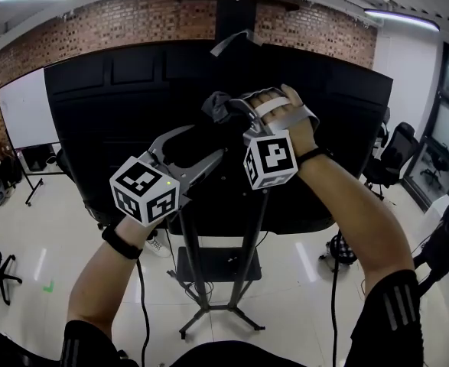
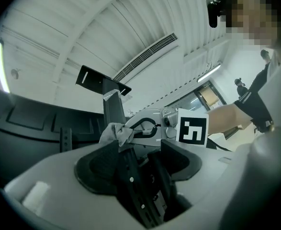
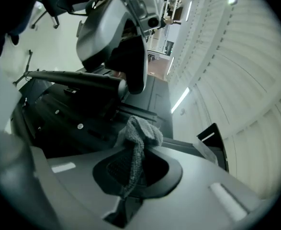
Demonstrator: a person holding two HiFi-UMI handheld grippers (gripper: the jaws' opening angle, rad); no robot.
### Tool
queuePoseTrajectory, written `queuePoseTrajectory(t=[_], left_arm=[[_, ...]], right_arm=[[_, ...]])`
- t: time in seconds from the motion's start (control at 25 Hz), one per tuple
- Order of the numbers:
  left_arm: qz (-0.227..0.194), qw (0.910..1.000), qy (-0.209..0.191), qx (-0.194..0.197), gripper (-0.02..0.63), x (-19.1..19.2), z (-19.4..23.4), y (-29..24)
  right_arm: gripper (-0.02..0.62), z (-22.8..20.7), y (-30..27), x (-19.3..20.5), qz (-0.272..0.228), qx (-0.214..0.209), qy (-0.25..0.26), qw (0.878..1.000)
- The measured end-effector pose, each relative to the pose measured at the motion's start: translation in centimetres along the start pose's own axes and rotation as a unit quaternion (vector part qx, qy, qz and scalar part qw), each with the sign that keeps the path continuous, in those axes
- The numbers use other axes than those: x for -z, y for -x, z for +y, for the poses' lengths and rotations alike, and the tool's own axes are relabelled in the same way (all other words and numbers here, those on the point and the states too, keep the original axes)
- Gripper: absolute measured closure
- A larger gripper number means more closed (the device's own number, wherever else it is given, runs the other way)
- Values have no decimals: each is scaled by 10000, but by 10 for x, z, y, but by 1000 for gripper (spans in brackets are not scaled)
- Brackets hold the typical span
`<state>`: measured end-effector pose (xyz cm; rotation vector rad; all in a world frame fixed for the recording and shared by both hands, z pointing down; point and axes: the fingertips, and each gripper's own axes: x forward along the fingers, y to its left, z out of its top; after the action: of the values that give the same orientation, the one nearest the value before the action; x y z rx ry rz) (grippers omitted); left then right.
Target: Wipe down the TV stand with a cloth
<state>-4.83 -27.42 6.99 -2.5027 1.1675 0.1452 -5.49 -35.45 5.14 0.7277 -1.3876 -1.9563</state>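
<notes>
Both forearms raised toward TV [image 1: 117, 105]. Right gripper [image 1: 228, 113] pinches cloth [image 3: 140, 131] up high. Left gripper [image 1: 203, 147] lower, jaws wide, empty.

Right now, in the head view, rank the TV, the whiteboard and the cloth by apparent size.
1. the TV, by far the largest
2. the whiteboard
3. the cloth, smallest, even though it is nearest the camera

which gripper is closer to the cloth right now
Right. The right gripper is shut on the grey cloth, which bunches out past its jaws. The left gripper is open and empty, just below and to the left of the cloth in the head view.
</notes>
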Motion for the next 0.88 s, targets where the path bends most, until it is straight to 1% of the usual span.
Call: queuePoseTrajectory(t=[0.24, 0.36, 0.56, 0.88], left_arm=[[116, 9996, 274, -31, 304, 32, 4, 18], [173, 9988, 456, -64, 304, 51, 2, 25], [254, 9972, 699, -85, 305, 77, -5, 30], [457, 9938, 1002, -135, 305, 122, -14, 42]], right_arm=[[578, 30, -5, -16, 108, -204, 250, 9994], [578, 42, -4, -30, 90, -228, 331, 9992], [578, 74, -3, -48, 107, -292, 633, 9975], [578, 119, 0, -66, 66, -524, 628, 9966]])
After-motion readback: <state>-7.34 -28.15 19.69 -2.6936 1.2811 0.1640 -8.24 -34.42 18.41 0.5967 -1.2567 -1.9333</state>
